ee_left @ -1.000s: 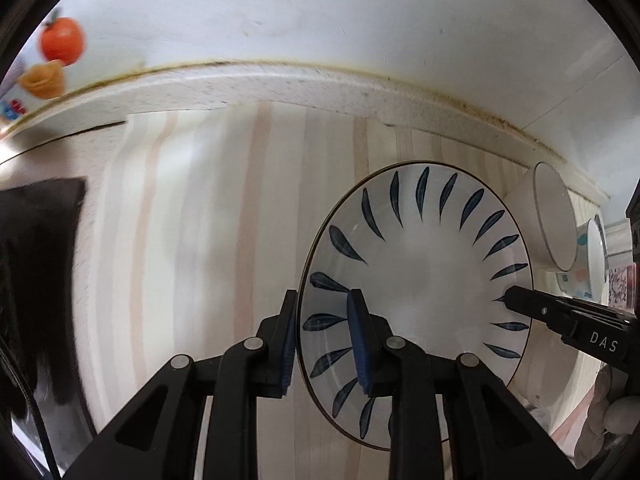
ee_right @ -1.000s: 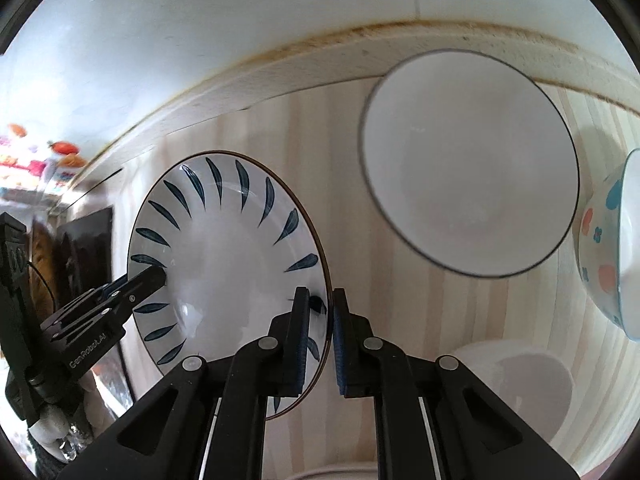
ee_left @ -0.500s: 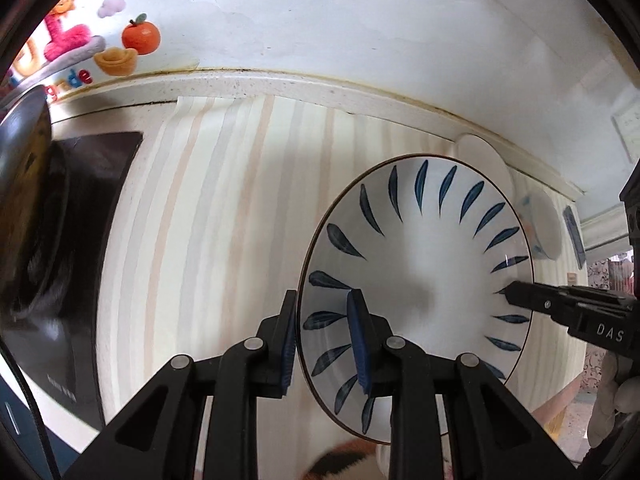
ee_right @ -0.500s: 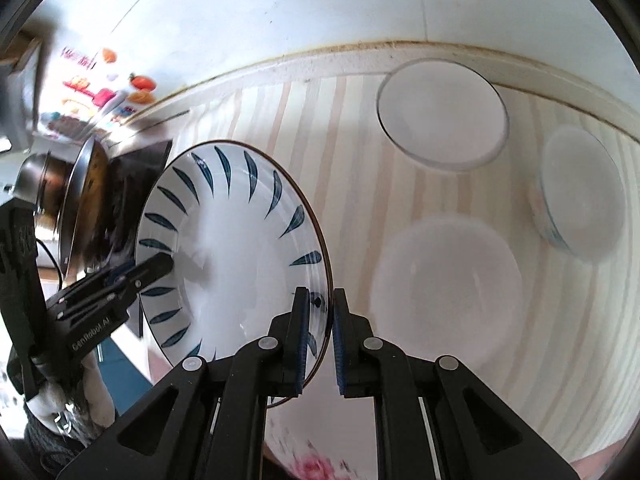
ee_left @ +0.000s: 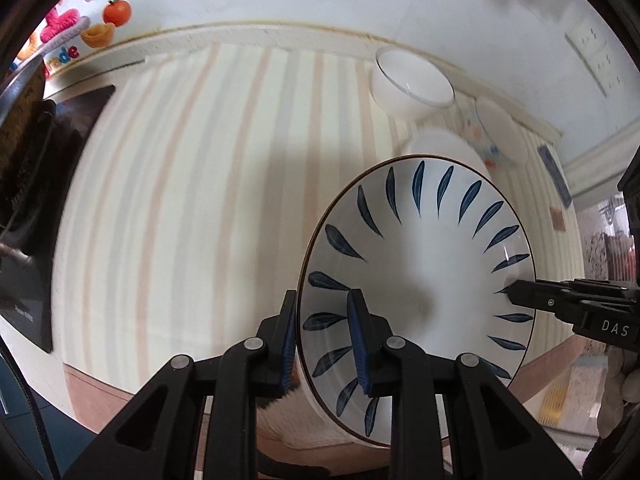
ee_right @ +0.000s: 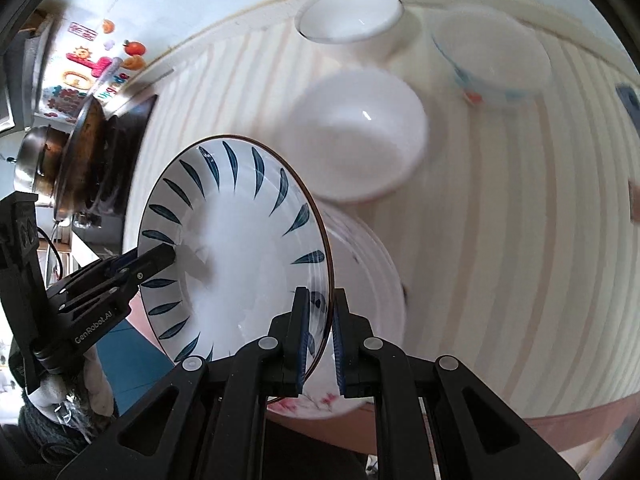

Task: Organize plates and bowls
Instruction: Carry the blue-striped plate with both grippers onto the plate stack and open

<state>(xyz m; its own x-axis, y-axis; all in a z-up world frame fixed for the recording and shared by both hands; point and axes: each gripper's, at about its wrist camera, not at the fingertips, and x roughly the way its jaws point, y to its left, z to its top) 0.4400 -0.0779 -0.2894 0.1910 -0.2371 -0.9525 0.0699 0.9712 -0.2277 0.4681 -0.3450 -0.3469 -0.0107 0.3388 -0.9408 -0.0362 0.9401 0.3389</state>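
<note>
I hold the leaf-patterned plate (ee_left: 416, 280) aloft by opposite rims, my left tongs (ee_left: 322, 340) and right tongs (ee_right: 318, 332) both clamped on it, above the flowered plate (ee_right: 360, 280) on the striped table (ee_left: 192, 200).

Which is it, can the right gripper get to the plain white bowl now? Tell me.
Probably not yet. The right gripper is shut on the blue-leaf plate, which the left gripper also holds. The white bowl beyond lies uncovered, so only the plate ties it up.

Two plates (ee_right: 240, 248) (ee_right: 368, 280), three bowls (ee_right: 356, 140) (ee_right: 348, 20) (ee_right: 492, 52), two claws (ee_left: 324, 344) (ee_right: 320, 340)
</note>
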